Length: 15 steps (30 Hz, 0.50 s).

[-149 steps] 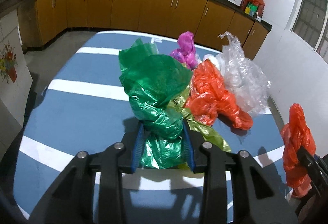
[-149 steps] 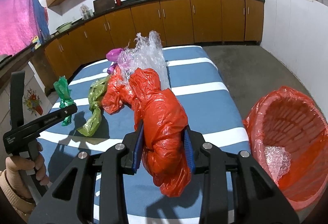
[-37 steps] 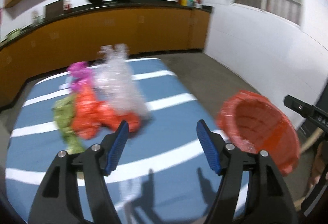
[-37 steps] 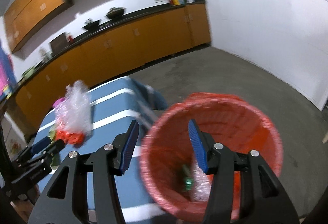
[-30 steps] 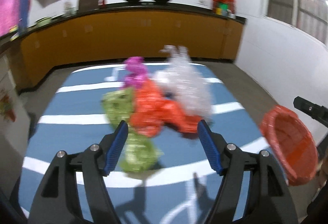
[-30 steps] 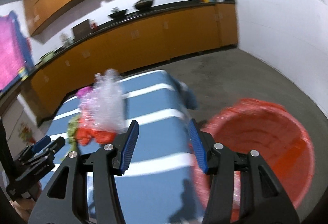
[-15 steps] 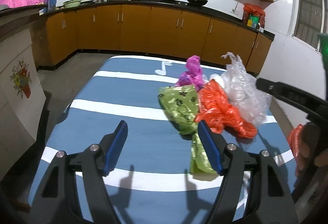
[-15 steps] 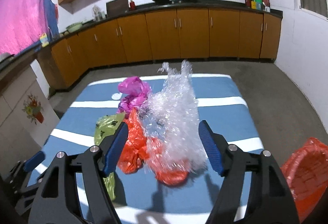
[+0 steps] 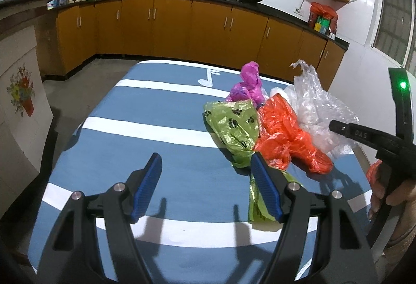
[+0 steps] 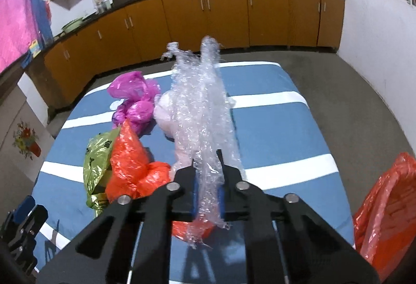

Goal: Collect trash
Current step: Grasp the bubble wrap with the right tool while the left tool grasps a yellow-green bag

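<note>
Now your right gripper point(image 10: 208, 174) pinches the bubble wrap point(image 10: 200, 112) on the striped table point(image 10: 273, 128); lift it clear of the orange bag point(image 10: 130, 162) before swinging to the red-lined bin point(image 10: 384, 206). Your left gripper point(image 9: 205, 180) hangs spread, empty.

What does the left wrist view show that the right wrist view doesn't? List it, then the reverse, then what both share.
Only the left wrist view: the left gripper with its jaws open over bare cloth, and the person's right hand.

Only the right wrist view: the right gripper, its jaws having just closed on the bubble wrap, and the red-lined trash basket off the table's edge.

Both: the blue striped table, pink bag, green paw-print bag, orange bag, bubble wrap and kitchen cabinets.
</note>
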Each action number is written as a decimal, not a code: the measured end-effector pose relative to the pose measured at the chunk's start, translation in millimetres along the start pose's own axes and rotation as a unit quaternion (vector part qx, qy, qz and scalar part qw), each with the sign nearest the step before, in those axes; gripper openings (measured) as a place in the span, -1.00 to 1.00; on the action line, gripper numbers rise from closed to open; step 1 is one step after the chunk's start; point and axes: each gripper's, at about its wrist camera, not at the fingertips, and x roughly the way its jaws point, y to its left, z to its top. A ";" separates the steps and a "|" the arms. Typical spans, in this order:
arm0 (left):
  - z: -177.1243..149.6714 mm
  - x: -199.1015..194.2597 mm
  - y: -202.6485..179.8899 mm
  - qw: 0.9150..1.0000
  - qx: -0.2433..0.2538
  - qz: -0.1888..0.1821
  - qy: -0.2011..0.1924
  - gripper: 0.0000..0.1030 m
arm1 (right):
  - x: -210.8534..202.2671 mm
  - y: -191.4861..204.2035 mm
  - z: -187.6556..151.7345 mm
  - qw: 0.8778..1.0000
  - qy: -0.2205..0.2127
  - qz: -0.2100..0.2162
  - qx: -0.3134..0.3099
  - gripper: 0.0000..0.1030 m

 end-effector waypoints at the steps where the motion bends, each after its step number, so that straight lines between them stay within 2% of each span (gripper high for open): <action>1: -0.5 0.8 -1.1 1.000 0.001 -0.001 0.001 0.36 | -4.4 -3.2 -0.9 1.000 -0.005 0.001 0.004 -0.83; 15: 1.2 20.9 -36.9 0.999 0.025 -0.033 0.028 0.35 | -49.5 -36.8 -5.8 0.996 -0.046 0.044 0.059 -0.86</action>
